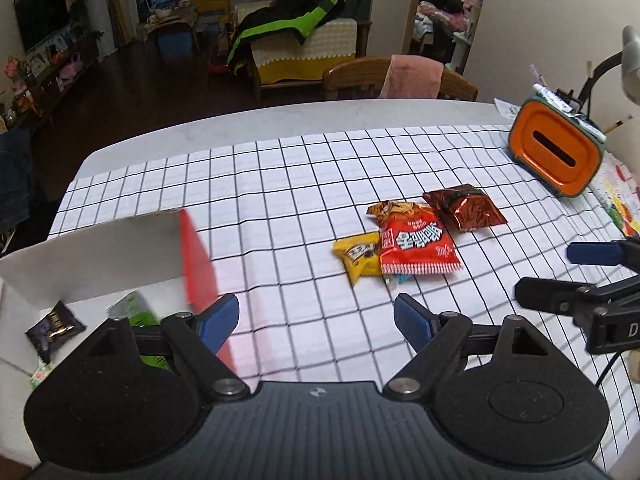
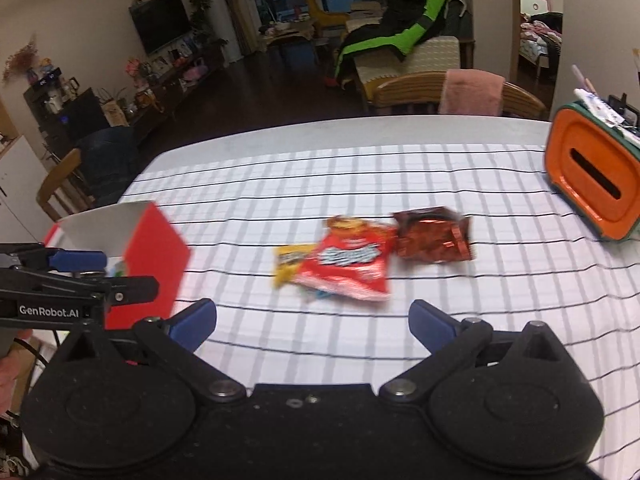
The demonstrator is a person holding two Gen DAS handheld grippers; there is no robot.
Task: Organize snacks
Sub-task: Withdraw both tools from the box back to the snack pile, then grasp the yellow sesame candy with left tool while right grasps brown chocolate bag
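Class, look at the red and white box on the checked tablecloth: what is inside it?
Inside the box, the left wrist view shows a dark snack packet and a blurred green packet. The left gripper body covers the box's near part, so more may be hidden.

Table: white table [image 1: 160, 148], checked cloth [image 1: 280, 184] on it.
On cloth: red packet [image 1: 416, 246], yellow packet [image 1: 356, 258], brown packet [image 1: 464, 208], red box [image 1: 196, 264], orange case [image 1: 556, 156].

Each gripper is built of matte black plastic: two round discs at the base, joined by a ribbed centre plate, with angled link arms fastened by silver screws. The fingers [image 1: 218, 320] of the left gripper [image 1: 316, 322] and of the right gripper [image 2: 312, 322] are capped with blue pads. White "GenRobot.AI" lettering is printed on the left gripper's side, where a thin black cable [image 2: 30, 350] is attached.
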